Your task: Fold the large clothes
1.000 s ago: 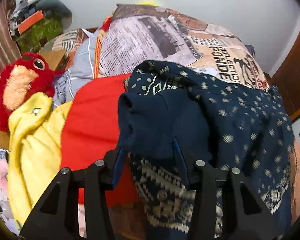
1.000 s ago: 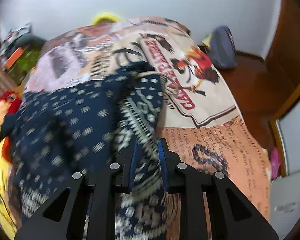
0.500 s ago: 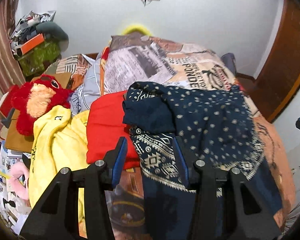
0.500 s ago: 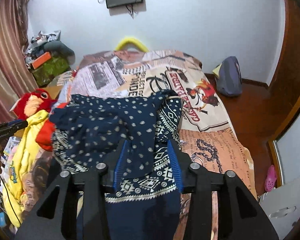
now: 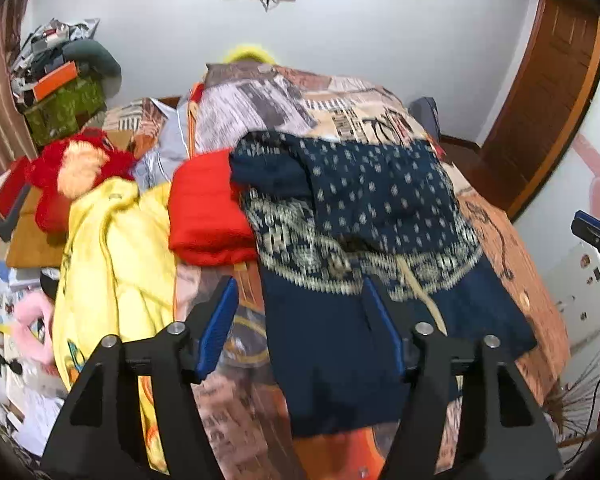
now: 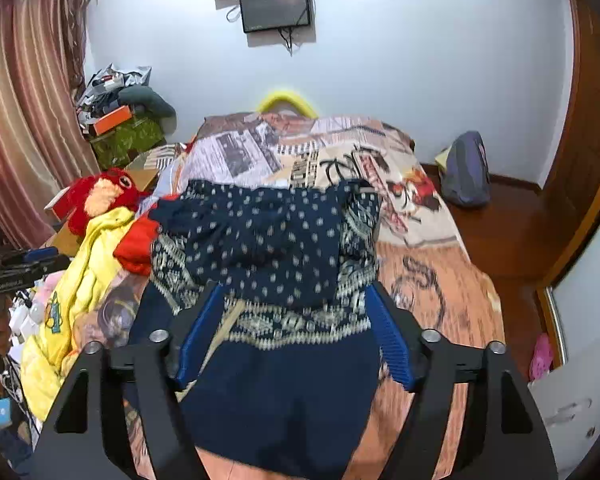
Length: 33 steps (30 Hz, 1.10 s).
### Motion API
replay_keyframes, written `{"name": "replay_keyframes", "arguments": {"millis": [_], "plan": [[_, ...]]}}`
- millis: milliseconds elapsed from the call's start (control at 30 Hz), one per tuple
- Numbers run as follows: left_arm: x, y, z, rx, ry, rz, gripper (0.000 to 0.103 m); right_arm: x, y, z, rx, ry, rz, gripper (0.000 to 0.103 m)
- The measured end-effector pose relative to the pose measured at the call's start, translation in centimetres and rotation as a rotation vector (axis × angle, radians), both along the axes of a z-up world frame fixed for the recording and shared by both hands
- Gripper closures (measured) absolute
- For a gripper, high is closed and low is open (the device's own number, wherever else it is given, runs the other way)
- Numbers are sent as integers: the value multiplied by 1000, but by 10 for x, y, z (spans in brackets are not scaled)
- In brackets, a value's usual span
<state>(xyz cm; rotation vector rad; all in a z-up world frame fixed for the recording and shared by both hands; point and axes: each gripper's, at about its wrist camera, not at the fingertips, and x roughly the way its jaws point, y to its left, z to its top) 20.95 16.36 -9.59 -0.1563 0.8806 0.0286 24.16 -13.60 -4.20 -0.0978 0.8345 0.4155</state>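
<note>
Left gripper [image 5: 300, 316] spread wide, holding nothing, raised above bed [image 5: 512, 264]. Right gripper [image 6: 296, 328] likewise wide apart and empty. Navy patterned garment [image 6: 268, 248] lying on newsprint-pattern bedspread, dotted upper part folded over border band, plain lower part nearest the grippers. Folded red cloth [image 5: 208, 208] touching its left edge; yellow garment [image 5: 112, 256] beside that.

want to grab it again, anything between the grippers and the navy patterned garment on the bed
Nothing visible. The navy garment lies exposed on the bed, directly ahead of the open left hand-held gripper and right hand-held gripper.
</note>
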Motion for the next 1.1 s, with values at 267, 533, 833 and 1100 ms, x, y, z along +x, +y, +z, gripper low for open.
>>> {"name": "replay_keyframes", "arguments": {"millis": [267,533,833,1100], "plan": [[-22,3,-62,-94,144,9,36,-13,-17,-46,-55,123,-51,32],[-25,9,-141,-310,295,34,36,-19,-43,-100,-6,320,-110,32],[-27,19,-192,-536,337,98,36,-21,-56,-146,90,523,-130,32],[-24,20,-210,-674,301,140,42,-1,-57,-162,184,570,-123,31]]}}
